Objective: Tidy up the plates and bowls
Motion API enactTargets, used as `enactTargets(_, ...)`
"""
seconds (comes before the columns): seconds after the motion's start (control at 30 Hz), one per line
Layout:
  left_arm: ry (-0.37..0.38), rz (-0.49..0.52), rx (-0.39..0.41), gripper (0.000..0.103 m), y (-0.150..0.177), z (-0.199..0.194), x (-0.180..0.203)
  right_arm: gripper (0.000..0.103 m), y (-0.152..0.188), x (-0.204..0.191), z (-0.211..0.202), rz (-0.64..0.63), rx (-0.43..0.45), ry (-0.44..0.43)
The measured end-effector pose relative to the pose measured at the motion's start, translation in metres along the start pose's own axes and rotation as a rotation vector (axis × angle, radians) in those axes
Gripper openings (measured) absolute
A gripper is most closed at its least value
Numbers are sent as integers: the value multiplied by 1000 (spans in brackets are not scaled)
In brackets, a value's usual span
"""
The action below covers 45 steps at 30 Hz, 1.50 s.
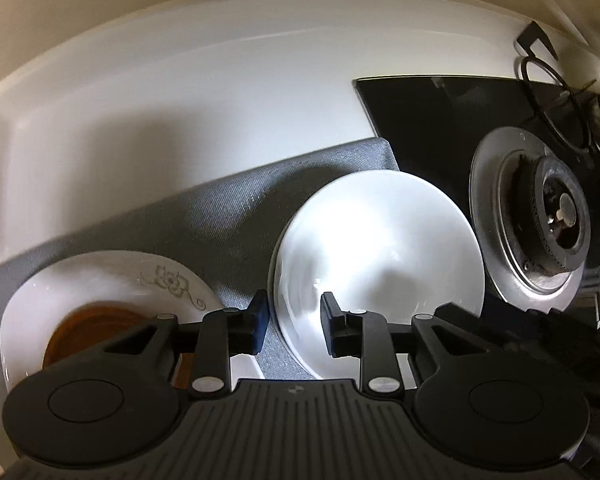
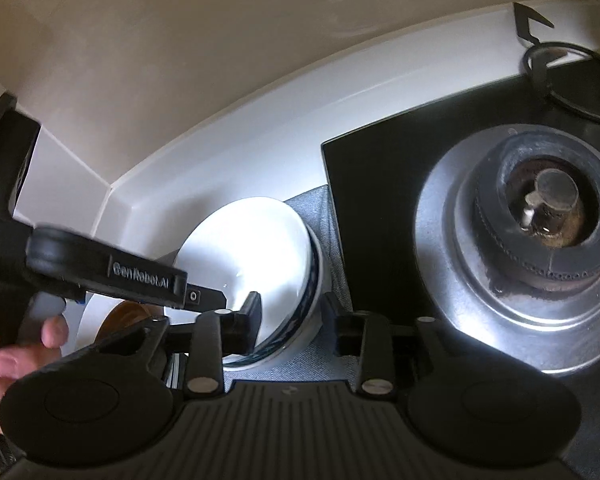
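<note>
From the left wrist camera, the left gripper (image 1: 293, 322) points down with its jaws slightly apart, straddling the near-left rim of a white bowl (image 1: 380, 264) without pressing it. The bowl sits on a grey mat (image 1: 228, 216), beside a flowered plate (image 1: 112, 280) holding a brown dish (image 1: 88, 332). From the right wrist camera, the right gripper (image 2: 292, 320) straddles the bowl's right rim, jaws narrowly apart, next to a stove burner (image 2: 540, 224).
</note>
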State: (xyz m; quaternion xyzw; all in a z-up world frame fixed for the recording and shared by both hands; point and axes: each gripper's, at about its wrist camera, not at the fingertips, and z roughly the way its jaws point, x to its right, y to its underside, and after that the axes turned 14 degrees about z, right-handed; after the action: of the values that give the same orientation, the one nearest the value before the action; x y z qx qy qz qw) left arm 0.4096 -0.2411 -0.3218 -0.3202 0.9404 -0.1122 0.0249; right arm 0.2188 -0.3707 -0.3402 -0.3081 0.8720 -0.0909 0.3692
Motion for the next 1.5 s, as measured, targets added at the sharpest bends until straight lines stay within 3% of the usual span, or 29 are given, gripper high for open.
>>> enactTargets(0.1,-2,-24,1,33,0,0,1,34,-3,4,7,23,-18,3)
enactTargets(0.17,5,-23,10,41,0,3,3,34,-4,4,13,26,-19,10)
enactTargets(0.37,-5,-24,23,47,2,12,8,32,-5,8,20,46,-8,9)
enactTargets(0.43,-16,-17,27,45,2,13,10,28,-4,7,18,33,-5,21)
enactTargets(0.53,-27,-17,6,32,2,10,11,24,-2,0,14,8,12,69)
enactTargets(0.93,39,-111,-28,32,13,-12,8,22,-9,-11,-14,5,13,76)
enactTargets(1.1,55,-139,9,32,21,-38,5,22,-9,-20,-32,6,25,48)
enactTargets(1.33,44,-210,32,32,42,-71,-13,22,1,-56,-47,-49,24,19)
enactTargets(1.5,-12,-261,45,33,74,-97,-38,22,19,-94,-47,-112,-21,-27)
